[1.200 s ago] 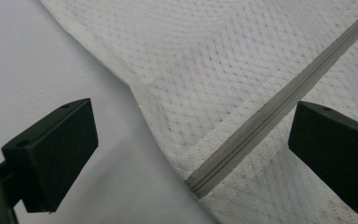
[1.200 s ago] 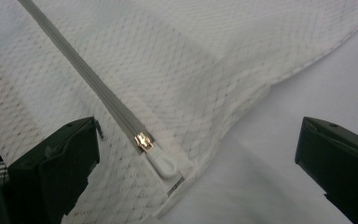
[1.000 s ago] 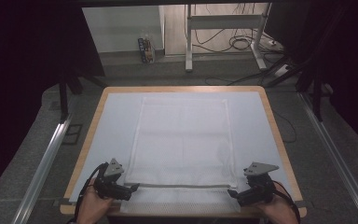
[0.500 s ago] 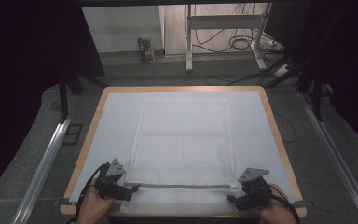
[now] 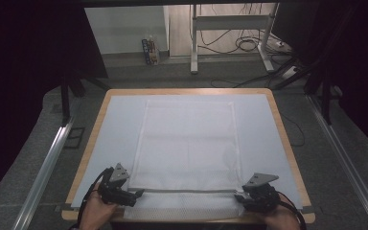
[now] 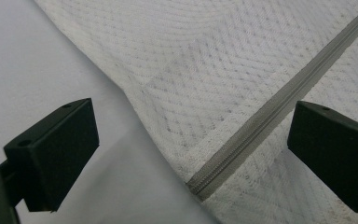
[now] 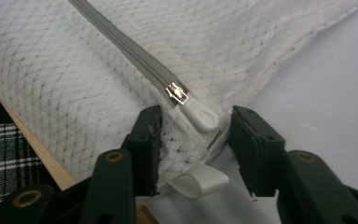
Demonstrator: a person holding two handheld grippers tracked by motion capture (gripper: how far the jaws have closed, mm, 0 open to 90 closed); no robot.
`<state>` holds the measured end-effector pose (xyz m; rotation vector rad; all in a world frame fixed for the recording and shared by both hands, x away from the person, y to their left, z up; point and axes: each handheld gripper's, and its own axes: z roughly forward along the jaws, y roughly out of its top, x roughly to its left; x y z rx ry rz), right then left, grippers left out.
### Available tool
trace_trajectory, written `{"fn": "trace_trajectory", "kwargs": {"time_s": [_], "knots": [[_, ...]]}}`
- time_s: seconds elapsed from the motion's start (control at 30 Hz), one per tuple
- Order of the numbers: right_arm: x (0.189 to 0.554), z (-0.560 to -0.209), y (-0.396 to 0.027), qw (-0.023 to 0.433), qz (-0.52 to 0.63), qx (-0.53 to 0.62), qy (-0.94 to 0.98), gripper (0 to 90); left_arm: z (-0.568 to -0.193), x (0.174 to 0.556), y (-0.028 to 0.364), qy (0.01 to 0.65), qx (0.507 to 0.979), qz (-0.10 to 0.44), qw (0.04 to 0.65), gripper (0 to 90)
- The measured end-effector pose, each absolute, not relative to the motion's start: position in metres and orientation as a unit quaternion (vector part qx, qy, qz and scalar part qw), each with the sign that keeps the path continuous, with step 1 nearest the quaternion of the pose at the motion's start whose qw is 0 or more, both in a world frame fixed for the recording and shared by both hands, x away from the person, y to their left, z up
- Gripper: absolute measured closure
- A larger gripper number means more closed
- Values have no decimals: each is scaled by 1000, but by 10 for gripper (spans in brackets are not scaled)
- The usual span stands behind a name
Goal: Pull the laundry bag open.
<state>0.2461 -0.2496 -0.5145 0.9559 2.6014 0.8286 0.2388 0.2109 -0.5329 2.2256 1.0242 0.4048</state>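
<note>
A white mesh bag [image 5: 187, 143] lies flat on the table, its grey zipper [image 5: 187, 191] running along the near end. My left gripper [image 5: 136, 195] rests at the zipper's left end. Its jaws stand open, wide on either side of the zipper [image 6: 270, 121] and the bag's edge, touching neither. My right gripper [image 5: 239, 197] is at the bag's right near corner. Its jaws have just been closing and now pinch the bunched mesh corner [image 7: 182, 144], right behind the white pull tab [image 7: 203, 114]. A white loop tag [image 7: 198, 179] sticks out below the corner.
A white sheet [image 5: 120, 124] covers the wooden table [image 5: 282, 129]. The bag's near end lies close to the table's front edge [image 7: 42, 158]. Beyond the table are a grey floor, desk legs [image 5: 194, 43] and cables [image 5: 249, 45].
The right gripper has edged in slightly at the bag's right corner. The left gripper has kept still.
</note>
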Motion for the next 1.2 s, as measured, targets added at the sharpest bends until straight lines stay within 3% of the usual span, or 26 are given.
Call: {"fn": "trace_trajectory", "kwargs": {"time_s": [0.03,0.07,0.23,0.77,0.93,1.07,1.1,1.17,1.2], "knots": [[246,-515,-250,124,284,328,892,560,-533,239,211,390,848,154,323,19],[245,-514,-249,124,287,323,893,638,-533,239,211,390,848,154,323,19],[244,-514,-249,116,292,317,895,786,-533,239,210,389,850,155,321,20],[243,-503,-254,133,325,285,892,805,-522,241,195,387,838,126,363,26],[243,-504,-253,131,318,285,895,804,-525,241,186,369,855,132,338,26],[245,-511,-251,124,282,283,908,764,-527,241,188,371,857,133,333,30],[244,-511,-251,128,281,286,907,668,-527,241,190,374,855,133,335,33],[244,-511,-251,132,279,291,906,617,-527,241,191,376,853,134,335,33],[246,-511,-253,139,274,304,902,504,-527,241,192,378,853,134,335,34]]}}
